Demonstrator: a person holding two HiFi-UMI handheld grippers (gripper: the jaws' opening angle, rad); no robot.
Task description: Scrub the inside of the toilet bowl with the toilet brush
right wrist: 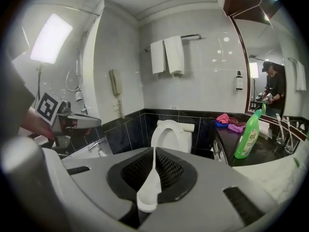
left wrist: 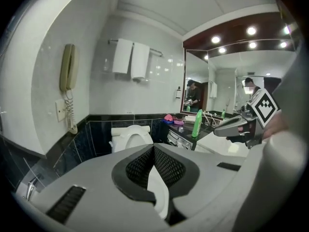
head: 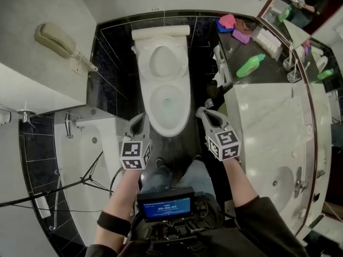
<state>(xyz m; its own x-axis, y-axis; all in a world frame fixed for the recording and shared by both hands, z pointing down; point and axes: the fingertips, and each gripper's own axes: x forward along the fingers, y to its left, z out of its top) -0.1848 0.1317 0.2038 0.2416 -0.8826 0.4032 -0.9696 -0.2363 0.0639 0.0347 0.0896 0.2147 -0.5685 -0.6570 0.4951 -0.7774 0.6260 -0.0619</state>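
Note:
The white toilet (head: pixel 167 98) stands in the middle of the head view with its seat and lid (head: pixel 161 60) raised and a little water in the bowl. My left gripper (head: pixel 140 118) hangs at the bowl's front left, my right gripper (head: pixel 201 112) at its front right, both above the floor and apart from the rim. In the left gripper view the jaws (left wrist: pixel 153 147) meet with nothing between them, and the toilet (left wrist: pixel 130 138) lies ahead. The right gripper view shows its jaws (right wrist: pixel 154 150) together and empty, facing the toilet (right wrist: pixel 171 132). No toilet brush shows in any view.
A dark counter right of the toilet holds a green bottle (head: pixel 250 66) and pink cloths (head: pixel 230 23). A small dark object (head: pixel 213 92) sits on the floor beside the bowl. A marble vanity (head: pixel 268 122) is on the right, a bathtub (head: pixel 80 159) on the left, a wall phone (head: pixel 53 39) above it.

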